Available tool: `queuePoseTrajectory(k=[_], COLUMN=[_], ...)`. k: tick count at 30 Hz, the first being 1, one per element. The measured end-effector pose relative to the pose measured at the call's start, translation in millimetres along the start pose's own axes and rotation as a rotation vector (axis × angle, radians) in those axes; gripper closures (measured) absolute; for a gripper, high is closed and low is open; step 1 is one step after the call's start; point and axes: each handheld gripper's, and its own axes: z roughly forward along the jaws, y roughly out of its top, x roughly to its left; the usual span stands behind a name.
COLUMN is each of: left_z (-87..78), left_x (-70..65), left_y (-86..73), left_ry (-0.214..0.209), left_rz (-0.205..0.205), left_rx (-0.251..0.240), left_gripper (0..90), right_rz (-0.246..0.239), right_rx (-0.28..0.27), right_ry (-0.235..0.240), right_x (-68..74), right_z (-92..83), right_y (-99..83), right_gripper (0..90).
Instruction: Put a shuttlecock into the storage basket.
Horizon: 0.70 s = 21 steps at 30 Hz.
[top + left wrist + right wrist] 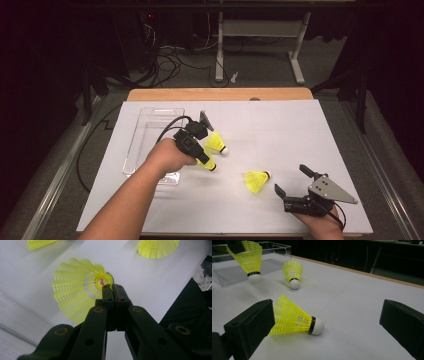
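Observation:
Three yellow shuttlecocks with white corks are on or above the white table cover [280, 130]. My left gripper [199, 156] [113, 288] is shut on the skirt rim of one shuttlecock [208, 163] [77, 290] [249, 257], which hangs cork down just over the cover, beside the clear tray. A second shuttlecock [216, 142] [292, 272] lies just behind it. The third shuttlecock [256, 181] [294, 318] lies on its side in front of my right gripper [292, 180] [328, 312]. That gripper stands open, low at the near right, and its left finger is close to the skirt without touching it.
A clear plastic tray [150, 125] [274, 250] sits at the left of the cover, with nothing visible inside. The table's wooden far edge [220, 94] borders a dark floor with cables and a desk frame [260, 30].

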Motion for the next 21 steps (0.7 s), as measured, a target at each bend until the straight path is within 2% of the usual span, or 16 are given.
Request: queuePoseTrajectory(k=[9, 21], left_z=[-21.0, -59.5], left_x=[-1.0, 7.2], left_y=[-2.3, -13.7], left_ry=[0.032, 0.077], left_rz=[0.003, -0.039], left_rx=[-0.010, -0.022], left_gripper=[89.6, 89.7], right_rz=[-0.003, -0.002], right_rx=[0.001, 0.001], right_ry=[0.003, 0.002], right_x=[1.6, 1.2], right_z=[1.5, 1.4], right_y=[0.1, -0.4], right_gripper=[0.5, 0.5])
